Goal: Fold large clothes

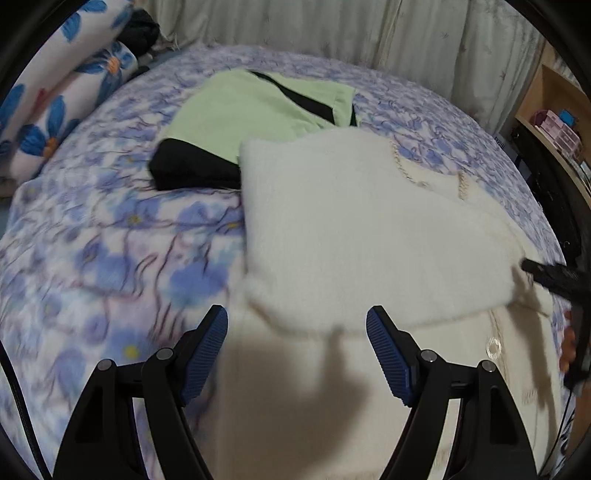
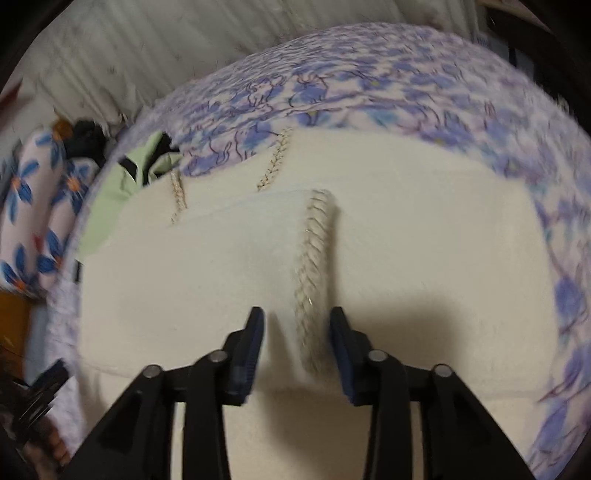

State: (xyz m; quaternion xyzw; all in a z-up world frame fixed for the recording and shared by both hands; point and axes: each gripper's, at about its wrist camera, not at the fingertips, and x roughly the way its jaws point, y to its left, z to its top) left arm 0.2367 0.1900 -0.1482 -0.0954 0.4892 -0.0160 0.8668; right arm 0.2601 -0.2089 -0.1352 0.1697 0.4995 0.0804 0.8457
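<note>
Left wrist view: my left tool [image 1: 297, 321] gapes above a cream sweater [image 1: 369, 229] on the bed [image 1: 110, 258]. My right tool [image 2: 297, 321] stands apart, straddling its braided trim [image 2: 314, 277].

Both wrist cameras are looking steeply down, close over the cream garment [image 1: 369, 236] [image 2: 229, 273], seemingly sharing it and the bedspread [image 1: 110, 258] [image 2: 369, 85].

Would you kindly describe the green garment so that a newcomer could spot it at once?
On the blue-flowered bedspread, look beyond the cream sweater, towards the curtain. The folded green garment lies there, the only pale green piece, with black panels.
</note>
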